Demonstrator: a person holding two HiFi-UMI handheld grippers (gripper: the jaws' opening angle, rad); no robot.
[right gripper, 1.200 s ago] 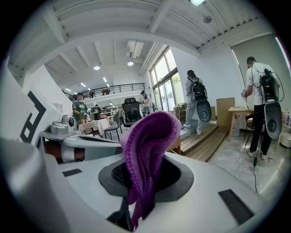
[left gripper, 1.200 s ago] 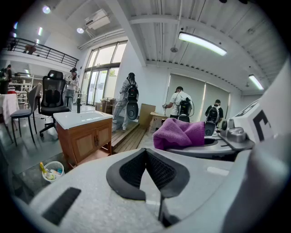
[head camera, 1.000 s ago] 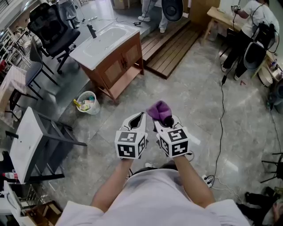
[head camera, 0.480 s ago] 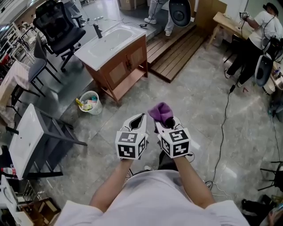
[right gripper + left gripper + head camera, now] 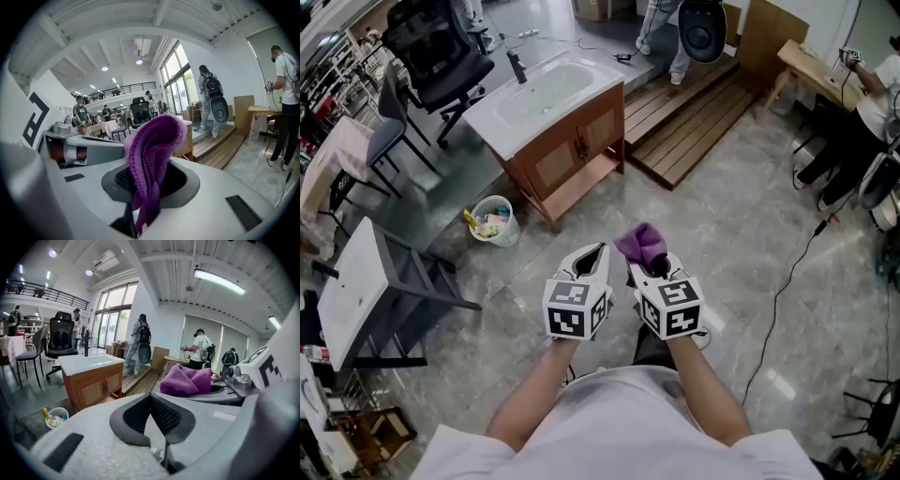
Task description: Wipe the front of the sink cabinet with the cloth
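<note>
Purple knitted cloth (image 5: pixel 152 154) clamped in right tongs (image 5: pixel 652 266) | left tongs (image 5: pixel 150 400) closed, empty | wooden sink cabinet (image 5: pixel 572 155) well apart: approach, press flat

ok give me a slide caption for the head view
Right claw shut on the purple cloth, left claw shut and empty, sink cabinet not yet reached across the floor.

No legible text, labels or numbers anywhere.

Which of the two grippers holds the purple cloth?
The right gripper: its jaws are shut on the purple cloth. The left gripper is also shut, with nothing between its jaws.
</note>
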